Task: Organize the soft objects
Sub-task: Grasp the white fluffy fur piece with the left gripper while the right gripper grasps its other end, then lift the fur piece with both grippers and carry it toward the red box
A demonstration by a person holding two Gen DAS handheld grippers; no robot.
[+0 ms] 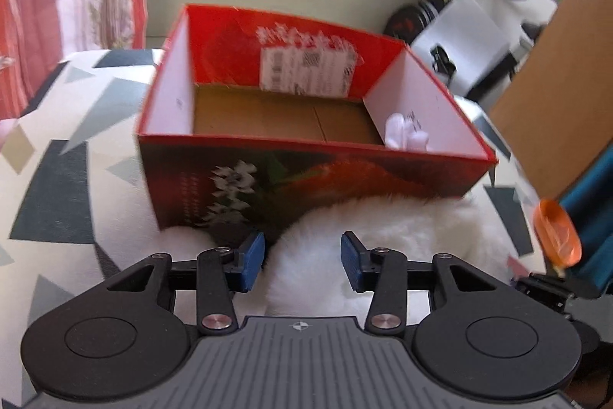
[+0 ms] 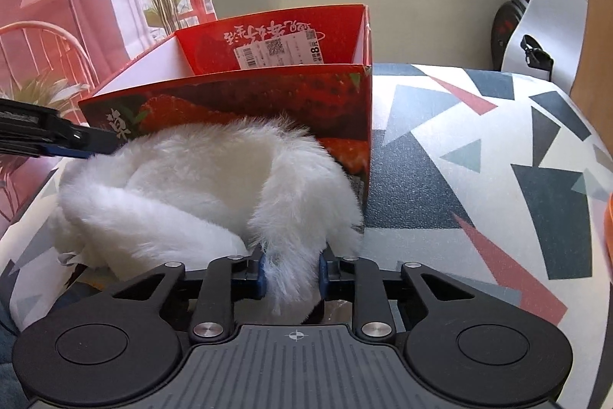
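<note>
So there's a white fluffy thing (image 2: 199, 179), some kind of fur piece, lying on the patterned cover (image 2: 479, 148) right up against the near wall of the red box (image 1: 306, 175). In the right wrist view it fills the middle and lower left of the frame, curled in a loop, with one furry end hanging down to the bottom centre.

The right gripper (image 2: 291, 273) is clenched on that hanging end: both blue pads are pressed into the fur, with a tuft squeezed between them.

The left gripper (image 1: 302, 261) sits at the bottom centre of its own view with the fur between its blue pads (image 1: 253, 255). The right-hand pad looks sunk into the fluff, while the left one sits at the fur's edge. I honestly can't tell if it's really pinching or just hovering around it.

The box is open on top and shows a brown cardboard floor, a white label on the far wall, and a small white crumpled thing (image 1: 406, 133) in the right corner. An orange object (image 1: 557, 236) sits at the right edge of the left view.
</note>
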